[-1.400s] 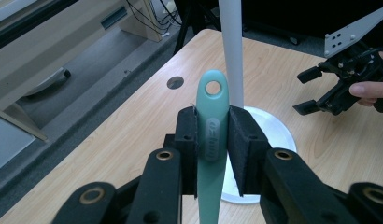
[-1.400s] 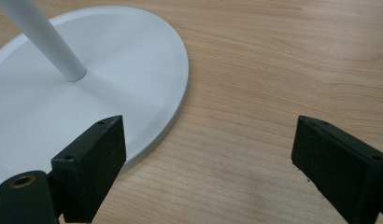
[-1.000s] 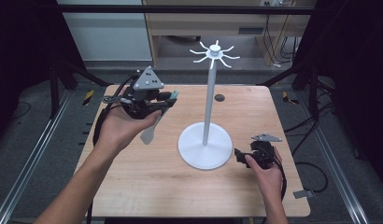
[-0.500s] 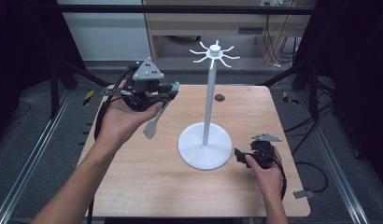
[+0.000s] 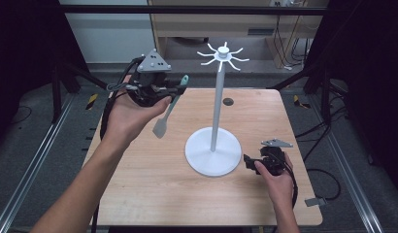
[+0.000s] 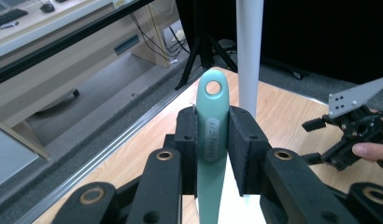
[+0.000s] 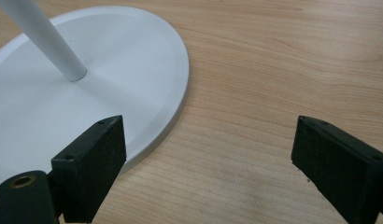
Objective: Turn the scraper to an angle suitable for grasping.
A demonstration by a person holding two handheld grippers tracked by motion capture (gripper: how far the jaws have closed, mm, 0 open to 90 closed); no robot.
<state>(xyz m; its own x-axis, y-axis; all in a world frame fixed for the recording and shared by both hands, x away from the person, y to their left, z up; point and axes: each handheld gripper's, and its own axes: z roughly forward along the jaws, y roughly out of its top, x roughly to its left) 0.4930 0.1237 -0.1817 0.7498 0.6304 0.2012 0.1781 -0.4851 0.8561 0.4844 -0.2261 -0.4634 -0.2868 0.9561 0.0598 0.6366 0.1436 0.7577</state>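
Observation:
My left gripper (image 5: 179,90) is raised over the table's back left and is shut on the teal handle of a spatula (image 5: 161,126), whose pale blade hangs down toward the table. In the left gripper view the handle (image 6: 212,126) stands between the pads, its hanging hole above them. A white stand (image 5: 216,111) rises from a round base at the table's middle, with several hooks (image 5: 223,53) at its top; its pole (image 6: 249,46) is just beyond the handle. My right gripper (image 5: 250,162) rests on the table beside the base (image 7: 87,93), jaws open (image 7: 208,149) and empty.
The wooden table (image 5: 153,189) has a small dark hole (image 5: 228,101) near its far edge. Metal frame rails run along both sides on the floor. The other hand's gripper (image 6: 353,126) lies to the right in the left gripper view.
My left hand has lifted the spatula a little higher and slightly toward the stand's top. The right hand and gripper have stayed put.

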